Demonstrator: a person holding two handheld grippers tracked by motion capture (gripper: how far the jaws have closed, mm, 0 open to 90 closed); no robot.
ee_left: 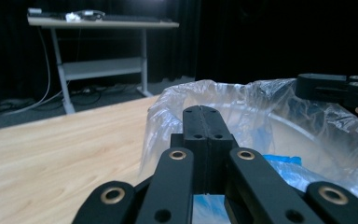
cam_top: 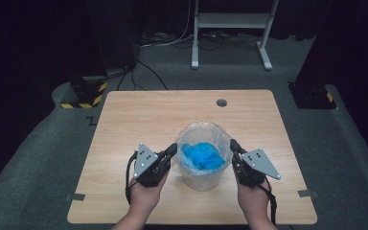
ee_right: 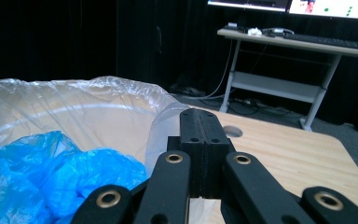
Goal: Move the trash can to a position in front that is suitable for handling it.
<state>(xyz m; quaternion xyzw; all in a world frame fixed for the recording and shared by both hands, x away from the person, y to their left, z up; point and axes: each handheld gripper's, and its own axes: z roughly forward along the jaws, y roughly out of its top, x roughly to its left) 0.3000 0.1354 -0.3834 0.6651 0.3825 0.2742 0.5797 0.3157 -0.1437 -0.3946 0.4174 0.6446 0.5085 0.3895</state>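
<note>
At a pale wooden table [cam_top: 139, 120], we hold the left gripper [cam_top: 171, 151] and the right gripper [cam_top: 235, 146] against opposite sides of a small bin [cam_top: 202, 176] lined with a clear plastic bag [cam_top: 204, 132]. The bin stands near the table's front edge, between our two hands, and crumpled blue plastic [cam_top: 201, 155] lies inside it. In the left gripper view the left gripper's jaws stand fully closed at the near lip of the clear plastic bag [ee_left: 205, 95]; whether a fold of film is pinched between them we cannot tell. The right gripper view shows the same: jaws pressed together at the rim, the film bulging just beside them. To do this step well, we judge, each gripper should have a real fold of the liner rather than its slack edge, and both should rise evenly so the bin stays put and nothing spills. The bag looks thin, glossy and wrinkled, folded loosely over the rim; the blue plastic is soft and bunched, sitting well below the top. A small round hole [cam_top: 221, 102] marks the table's far side.
</note>
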